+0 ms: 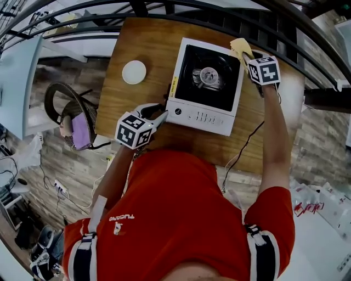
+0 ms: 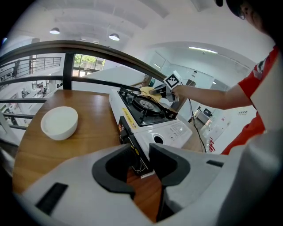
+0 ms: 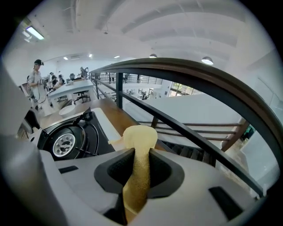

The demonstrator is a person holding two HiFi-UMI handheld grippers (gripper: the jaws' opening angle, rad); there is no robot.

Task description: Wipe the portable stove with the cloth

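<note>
The portable stove (image 1: 205, 85), white with a black burner top, stands on the wooden table (image 1: 137, 44). My left gripper (image 1: 163, 114) is at its near left corner. In the left gripper view that corner (image 2: 132, 145) sits between the jaws of the left gripper (image 2: 139, 161), which are closed against it. My right gripper (image 1: 249, 57) hovers at the stove's far right corner, shut on a yellow cloth (image 1: 240, 46). The right gripper view shows the cloth (image 3: 139, 145) pinched between the pads of the right gripper (image 3: 138, 170) and hanging past the stove's edge (image 3: 95, 121).
A white bowl (image 1: 134, 72) sits on the table to the left of the stove. A black cable (image 1: 241, 148) runs off the table's near edge. A dark railing (image 1: 230, 13) curves along the table's far side, with a drop beyond it.
</note>
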